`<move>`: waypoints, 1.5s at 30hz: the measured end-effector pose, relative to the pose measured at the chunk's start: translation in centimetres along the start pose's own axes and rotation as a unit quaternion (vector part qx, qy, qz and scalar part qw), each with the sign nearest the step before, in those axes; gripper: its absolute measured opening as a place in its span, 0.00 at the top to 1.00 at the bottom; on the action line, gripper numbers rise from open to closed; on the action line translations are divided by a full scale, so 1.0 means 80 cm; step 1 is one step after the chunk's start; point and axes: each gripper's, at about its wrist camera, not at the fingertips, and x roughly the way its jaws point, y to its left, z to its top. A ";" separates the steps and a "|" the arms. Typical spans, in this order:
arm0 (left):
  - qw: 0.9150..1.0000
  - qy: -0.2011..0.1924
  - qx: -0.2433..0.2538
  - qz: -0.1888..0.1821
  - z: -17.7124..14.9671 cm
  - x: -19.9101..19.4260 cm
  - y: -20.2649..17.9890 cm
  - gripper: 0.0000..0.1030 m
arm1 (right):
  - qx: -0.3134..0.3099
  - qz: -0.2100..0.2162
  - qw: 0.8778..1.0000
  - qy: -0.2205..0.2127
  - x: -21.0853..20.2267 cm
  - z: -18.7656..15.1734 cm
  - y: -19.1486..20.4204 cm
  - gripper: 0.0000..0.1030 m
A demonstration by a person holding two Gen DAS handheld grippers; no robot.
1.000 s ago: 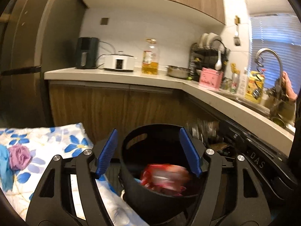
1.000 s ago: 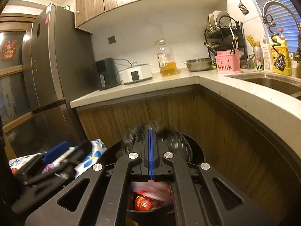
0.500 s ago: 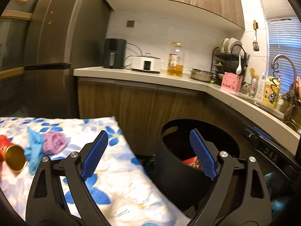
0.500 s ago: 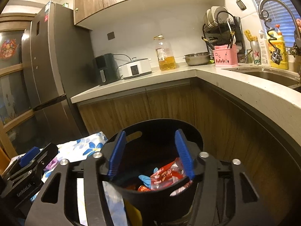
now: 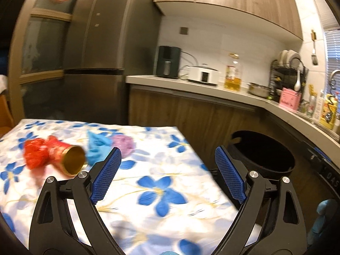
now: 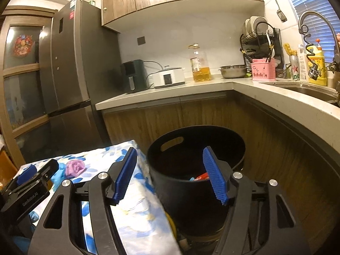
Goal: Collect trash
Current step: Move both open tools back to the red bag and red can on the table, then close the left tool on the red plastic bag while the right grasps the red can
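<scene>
Left gripper [image 5: 166, 176]: gaping empty above floral cloth [image 5: 161, 170].
Right gripper [image 6: 170, 175]: hanging spread wide, empty, over black bin [image 6: 191, 193].

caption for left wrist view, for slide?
Open left gripper over floral tablecloth, facing red can, blue and purple wads; black bin at right.

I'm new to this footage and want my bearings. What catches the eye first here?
The floral tablecloth fills the left view, with a red can, a blue scrap and a purple wad lying on its far left. Right of the table stands a black bin with trash in the bottom. Both grippers, left and right, have their jaws open and empty.
</scene>
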 end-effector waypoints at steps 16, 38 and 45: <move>0.994 -0.014 -0.027 0.108 -0.010 -0.058 0.122 0.14 | -0.015 0.074 0.997 0.013 -0.005 -0.036 0.102 0.38; 0.979 0.000 -0.059 0.193 -0.016 -0.032 0.248 0.22 | -0.061 0.180 0.980 0.052 0.027 -0.076 0.250 0.38; 0.980 0.052 -0.074 0.179 -0.021 0.004 0.268 0.54 | -0.063 0.197 0.977 0.059 0.042 -0.078 0.279 0.38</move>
